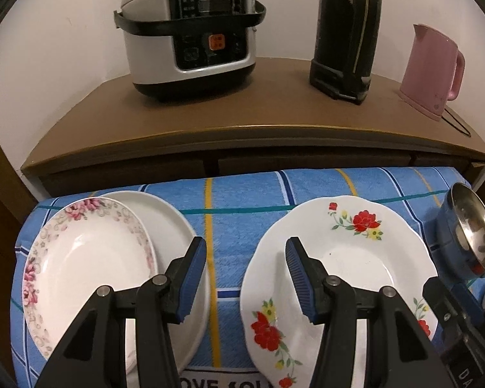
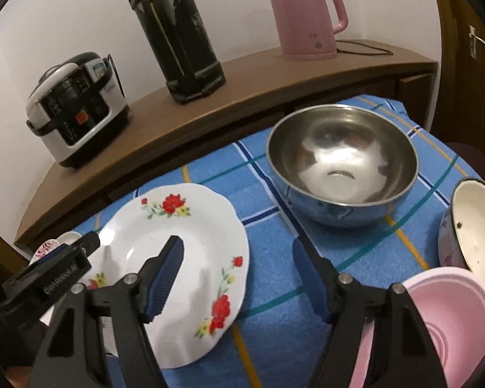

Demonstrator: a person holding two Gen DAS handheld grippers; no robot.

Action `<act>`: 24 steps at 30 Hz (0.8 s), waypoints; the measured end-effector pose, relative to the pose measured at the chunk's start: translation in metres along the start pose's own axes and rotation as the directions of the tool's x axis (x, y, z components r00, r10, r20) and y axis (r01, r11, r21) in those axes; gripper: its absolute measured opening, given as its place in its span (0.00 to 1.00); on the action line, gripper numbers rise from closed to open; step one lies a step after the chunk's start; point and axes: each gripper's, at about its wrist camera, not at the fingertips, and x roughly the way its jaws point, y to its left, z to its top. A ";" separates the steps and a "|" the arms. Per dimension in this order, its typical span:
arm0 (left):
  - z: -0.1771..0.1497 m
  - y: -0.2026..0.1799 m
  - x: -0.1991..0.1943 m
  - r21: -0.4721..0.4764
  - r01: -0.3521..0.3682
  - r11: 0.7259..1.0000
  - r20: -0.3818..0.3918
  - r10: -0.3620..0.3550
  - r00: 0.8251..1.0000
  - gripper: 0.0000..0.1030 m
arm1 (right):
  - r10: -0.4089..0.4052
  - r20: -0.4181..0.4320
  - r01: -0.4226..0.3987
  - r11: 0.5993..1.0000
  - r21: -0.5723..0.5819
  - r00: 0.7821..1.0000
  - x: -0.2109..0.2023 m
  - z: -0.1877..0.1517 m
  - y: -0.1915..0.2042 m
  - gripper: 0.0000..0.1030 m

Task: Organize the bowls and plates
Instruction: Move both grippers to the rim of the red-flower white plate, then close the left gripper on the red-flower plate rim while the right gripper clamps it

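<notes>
A pink-rimmed floral plate [image 1: 80, 258] rests on a plain white plate [image 1: 165, 223] at the left of the blue checked cloth. A red-flowered plate [image 1: 355, 245] lies to the right and also shows in the right wrist view [image 2: 190, 226]. My left gripper [image 1: 245, 274] is open and empty above the gap between the plates. A steel bowl [image 2: 342, 161], a white enamel bowl [image 2: 475, 229] and a pink bowl [image 2: 452, 320] are on the right. My right gripper [image 2: 239, 274] is open and empty, hovering between the red-flowered plate and the bowls.
A brown cabinet top [image 1: 242, 113] behind the cloth carries a rice cooker [image 1: 190, 32], a black thermos [image 1: 349, 32] and a pink kettle [image 1: 433, 68]. The blue checked cloth [image 2: 274, 291] covers the work surface. A wooden door [image 2: 468, 48] is at the right.
</notes>
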 end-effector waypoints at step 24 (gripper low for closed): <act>0.017 -0.001 0.022 0.048 0.073 0.996 -0.045 -0.070 0.996 0.52 | 0.107 -0.010 -0.107 0.993 -0.040 0.994 -0.034 -0.038 0.028 0.68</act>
